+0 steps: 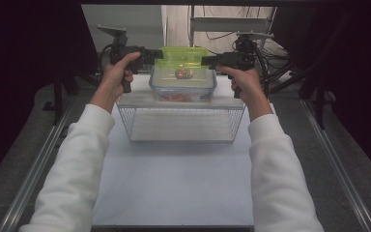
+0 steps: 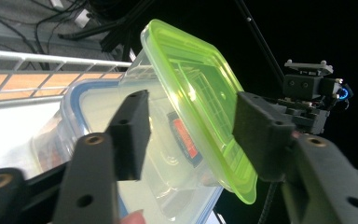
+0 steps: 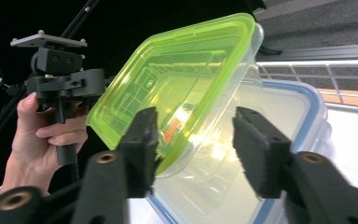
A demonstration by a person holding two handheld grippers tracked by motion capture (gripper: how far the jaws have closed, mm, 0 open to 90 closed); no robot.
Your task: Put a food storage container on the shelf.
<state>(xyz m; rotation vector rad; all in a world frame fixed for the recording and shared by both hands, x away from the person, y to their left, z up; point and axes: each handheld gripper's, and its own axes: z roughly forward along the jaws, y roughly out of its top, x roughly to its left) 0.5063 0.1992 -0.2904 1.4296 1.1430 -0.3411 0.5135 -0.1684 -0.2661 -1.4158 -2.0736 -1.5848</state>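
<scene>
High view hides both tips: left tool (image 2: pixel 189 135) and right tool (image 3: pixel 196 149) apparently gape around the green-lidded box (image 1: pixel 183 62)

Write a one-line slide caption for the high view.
Two hand-held grippers, left and right, flank a green-lidded box stacked on a blue-rimmed container atop a wire rack.

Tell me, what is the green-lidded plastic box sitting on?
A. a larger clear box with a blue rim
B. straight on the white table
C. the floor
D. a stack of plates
A: in the high view the green-lidded box rests on the larger clear box with the blue rim, which itself stands on the wire rack.
</scene>
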